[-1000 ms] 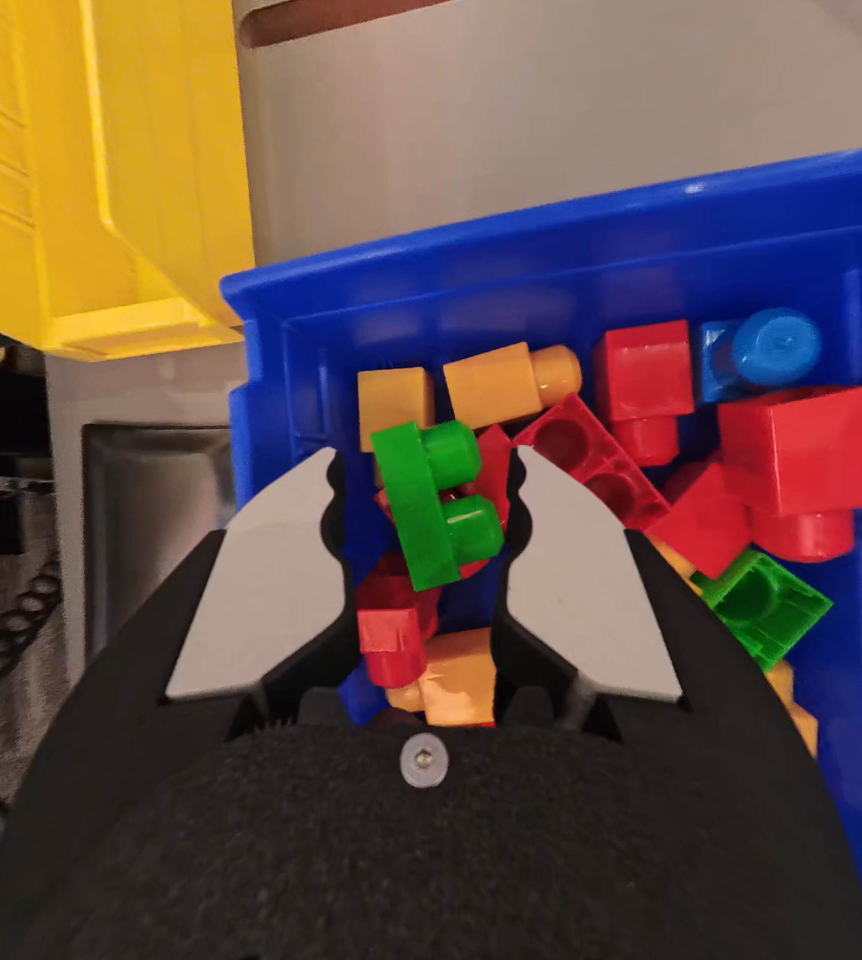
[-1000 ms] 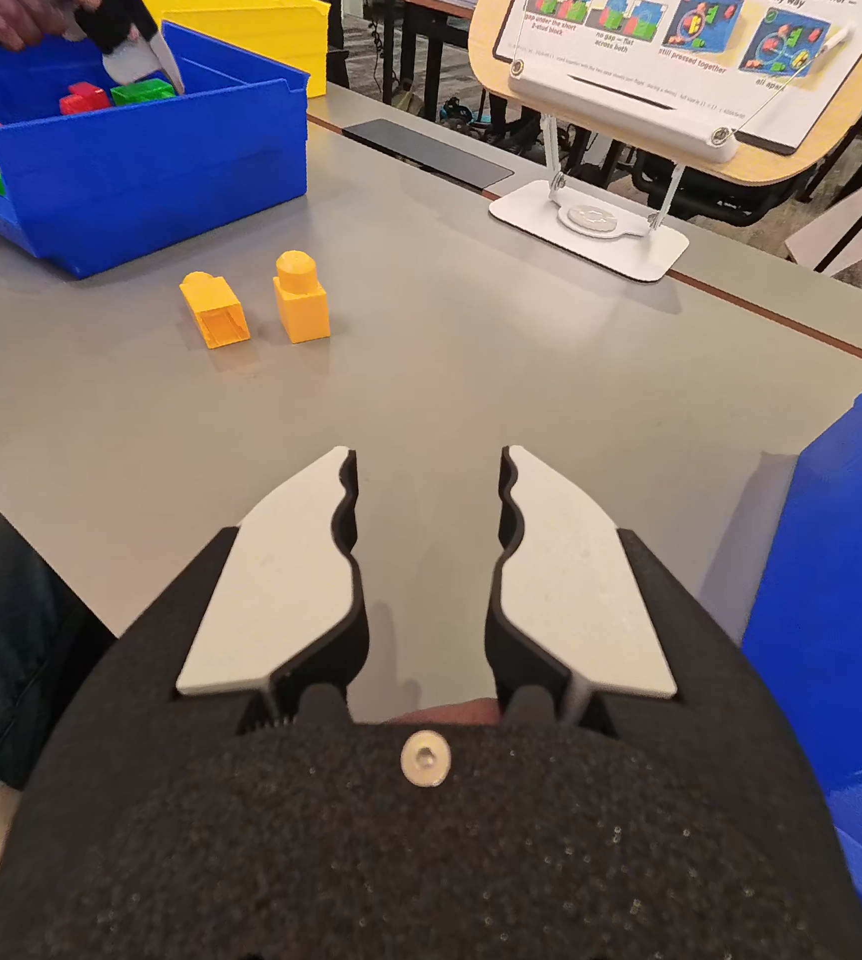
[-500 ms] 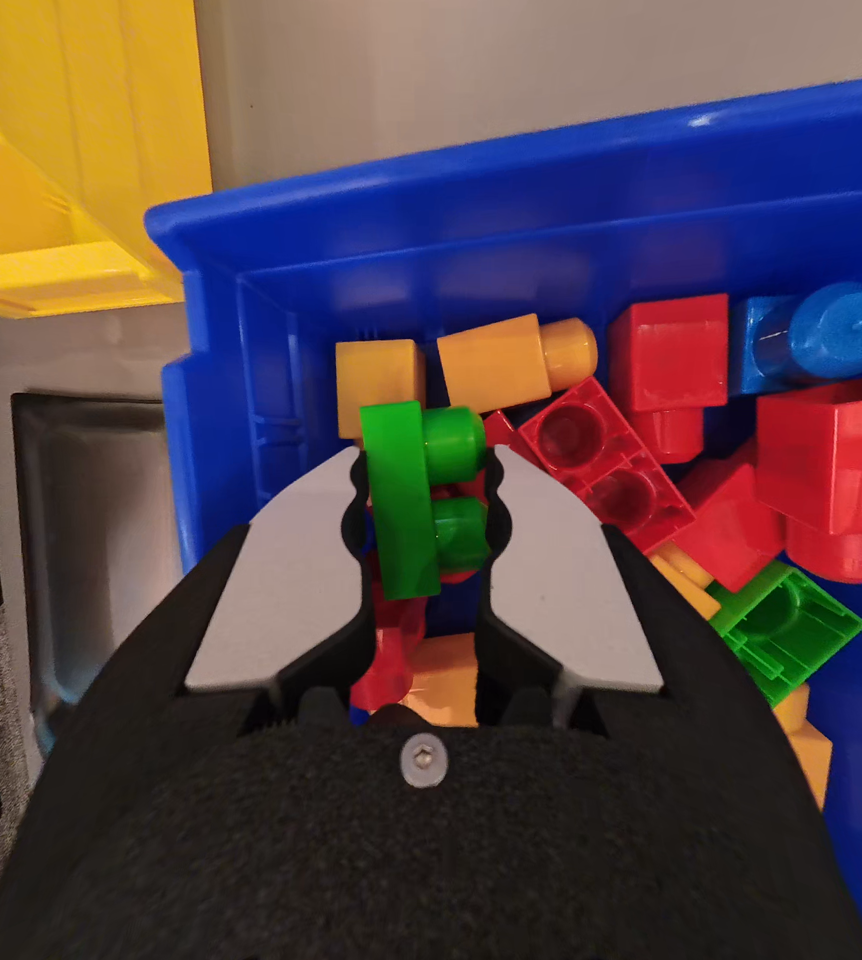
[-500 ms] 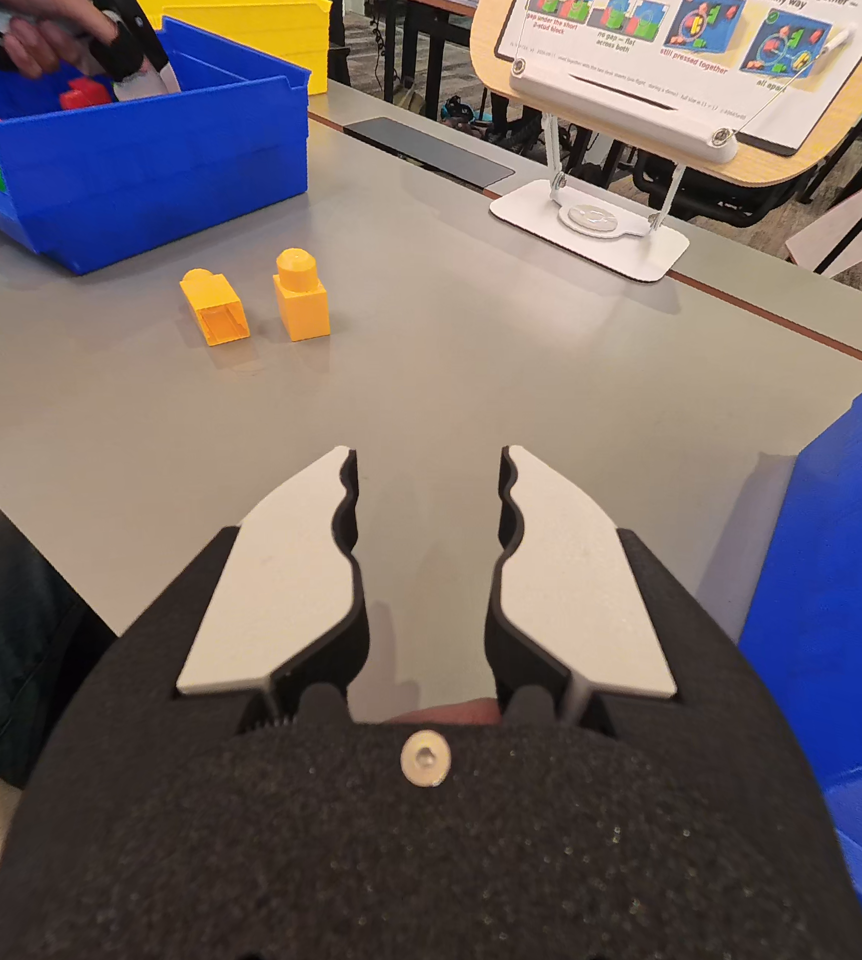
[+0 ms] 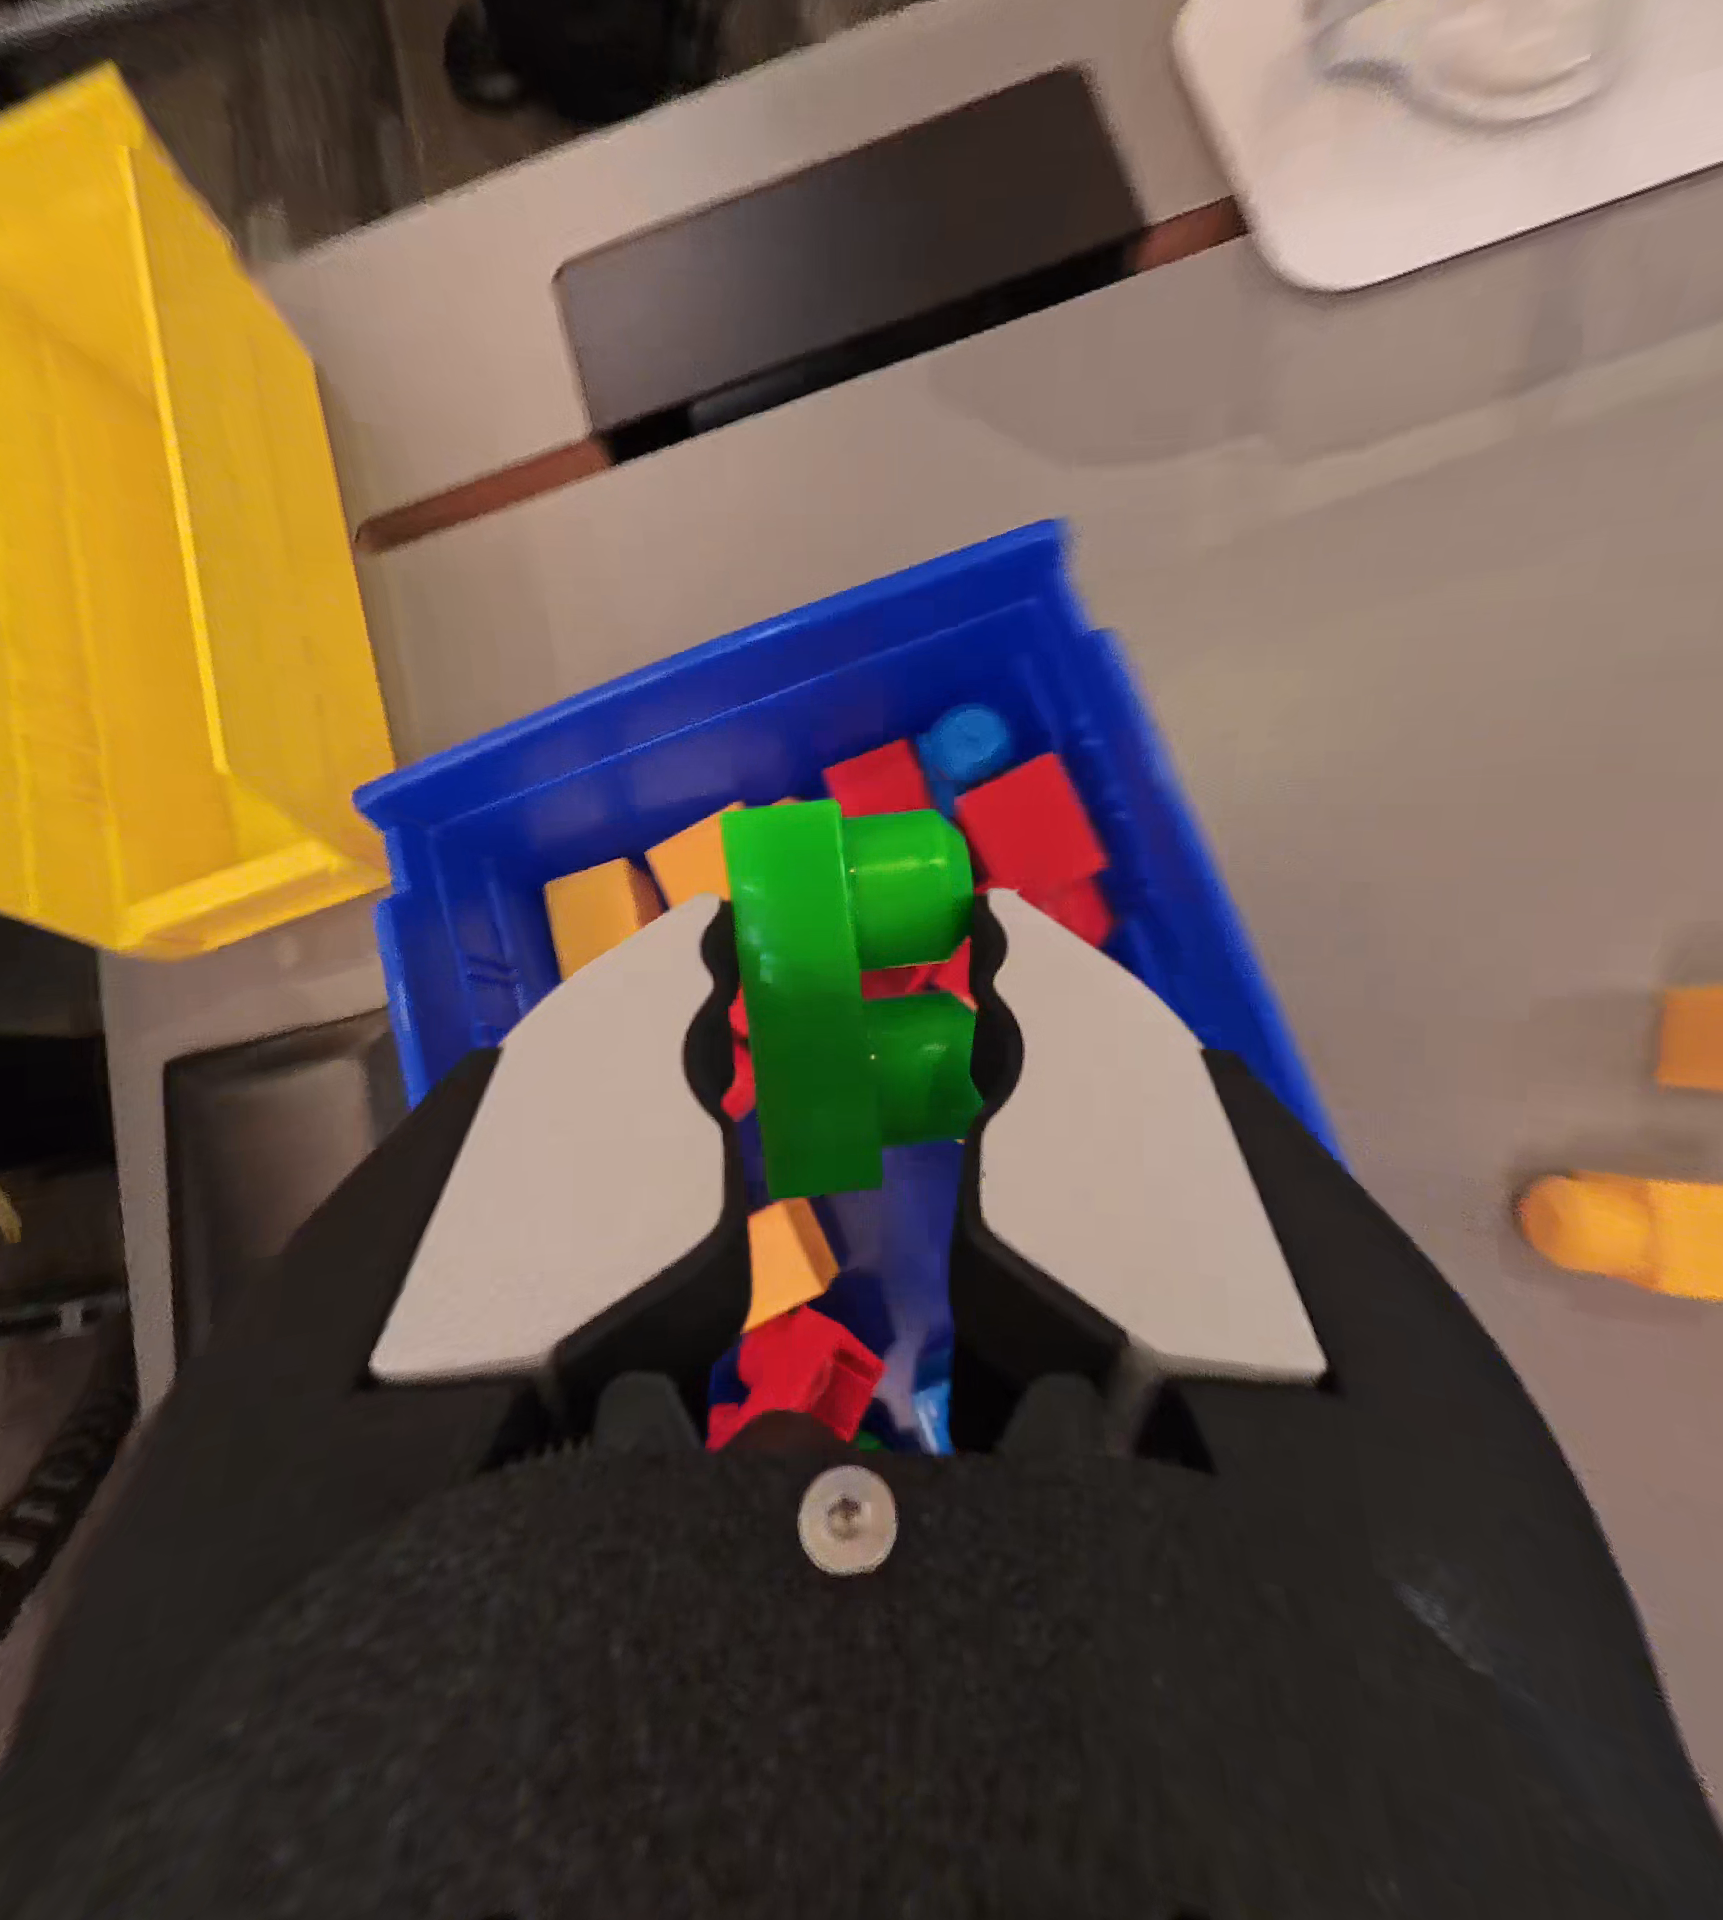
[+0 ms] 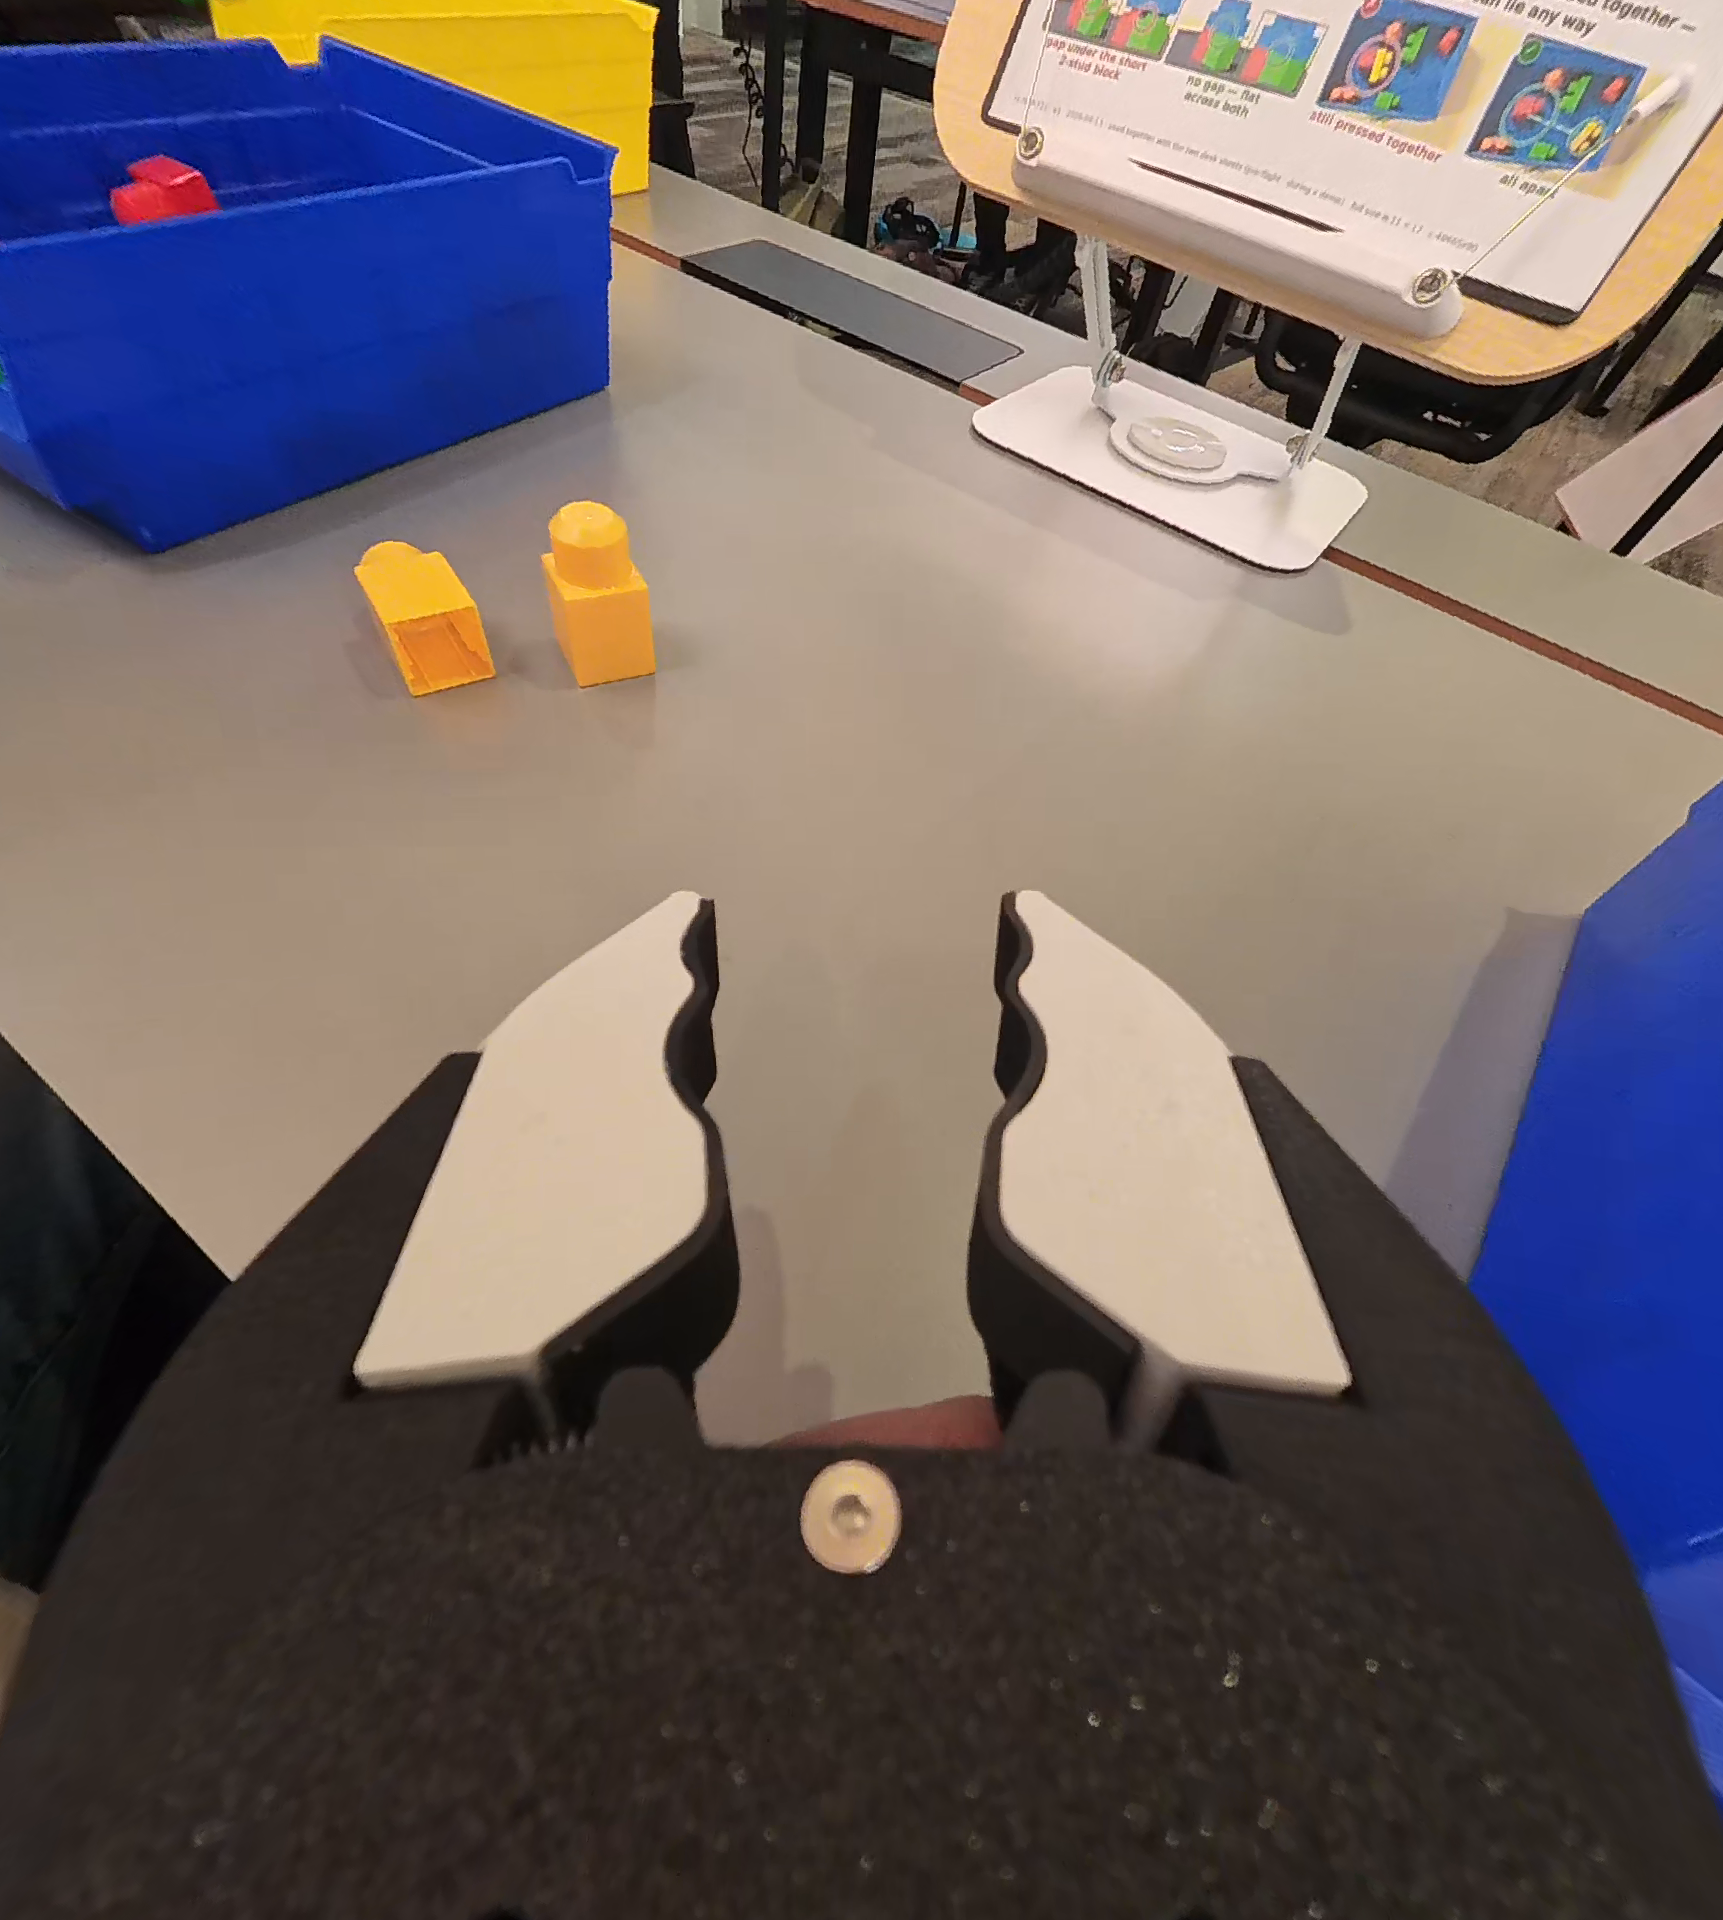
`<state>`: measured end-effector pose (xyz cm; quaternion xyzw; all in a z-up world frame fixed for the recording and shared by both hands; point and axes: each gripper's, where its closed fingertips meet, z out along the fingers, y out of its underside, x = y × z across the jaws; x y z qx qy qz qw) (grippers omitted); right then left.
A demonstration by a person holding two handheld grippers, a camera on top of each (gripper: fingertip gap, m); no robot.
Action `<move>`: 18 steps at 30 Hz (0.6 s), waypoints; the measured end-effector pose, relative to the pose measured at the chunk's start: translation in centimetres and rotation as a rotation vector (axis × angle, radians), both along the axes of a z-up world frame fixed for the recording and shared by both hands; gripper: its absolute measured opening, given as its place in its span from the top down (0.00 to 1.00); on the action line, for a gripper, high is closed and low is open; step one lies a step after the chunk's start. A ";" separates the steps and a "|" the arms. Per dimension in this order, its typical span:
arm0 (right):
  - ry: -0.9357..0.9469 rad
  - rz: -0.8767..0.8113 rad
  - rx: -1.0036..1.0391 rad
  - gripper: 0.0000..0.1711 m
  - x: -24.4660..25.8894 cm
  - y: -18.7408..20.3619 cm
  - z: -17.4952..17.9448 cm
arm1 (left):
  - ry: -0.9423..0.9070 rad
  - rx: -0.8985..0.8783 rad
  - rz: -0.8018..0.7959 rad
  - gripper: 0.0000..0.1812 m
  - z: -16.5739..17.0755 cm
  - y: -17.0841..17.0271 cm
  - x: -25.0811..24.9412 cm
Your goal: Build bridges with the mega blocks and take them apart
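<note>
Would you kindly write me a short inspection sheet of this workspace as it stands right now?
Surface: grey table, mostly bare.
Job's things: green two-stud block held above the blue bin of mixed blocks; two orange blocks on the table, one upright, one on its side.
Clutter: yellow bin; instruction board on a white stand; second blue bin at right edge.
Grippers: left gripper shut on the green block; right gripper open, empty.
Cables: dark cables on the floor.
Surroundings: table legs, carpet.
</note>
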<state>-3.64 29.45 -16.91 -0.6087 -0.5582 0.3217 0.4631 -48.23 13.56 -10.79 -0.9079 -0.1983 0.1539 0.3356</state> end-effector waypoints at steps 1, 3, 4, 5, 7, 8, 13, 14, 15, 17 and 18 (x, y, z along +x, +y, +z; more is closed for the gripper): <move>0.002 0.001 0.002 0.70 0.0 0.0 0.0 | 0.021 0.013 -0.037 0.77 0.7 0.2 1.5; 0.002 0.003 0.005 0.70 -0.1 -0.2 0.1 | 0.062 0.035 -0.094 0.77 1.9 0.3 4.6; 0.004 0.005 0.004 0.70 -0.1 -0.2 0.2 | 0.083 0.039 -0.122 0.77 2.2 0.4 6.1; 0.006 0.007 0.002 0.70 -0.1 -0.3 0.2 | 0.100 0.046 -0.148 0.77 2.5 0.3 7.6; 0.004 0.006 0.008 0.70 -0.1 -0.4 0.3 | 0.119 0.061 -0.190 0.77 2.3 0.2 10.6; 0.004 0.005 0.012 0.70 -0.1 -0.3 0.3 | 0.124 0.062 -0.213 0.77 2.0 0.1 12.1; 0.008 0.002 0.011 0.70 0.1 -0.3 0.5 | 0.057 0.082 -0.315 0.77 -1.4 0.1 19.8; 0.009 0.002 0.012 0.70 0.1 -0.3 0.6 | 0.041 0.078 -0.329 0.77 -2.3 0.1 21.2; 0.010 0.002 0.012 0.70 0.1 -0.3 0.6 | 0.028 0.073 -0.333 0.77 -3.3 0.1 22.3; 0.012 -0.002 0.016 0.70 0.2 -0.3 0.8 | -0.032 0.069 -0.372 0.77 -5.5 0.4 25.0; 0.014 -0.001 0.018 0.70 0.3 -0.3 1.0 | -0.064 0.068 -0.386 0.77 -6.4 0.7 26.2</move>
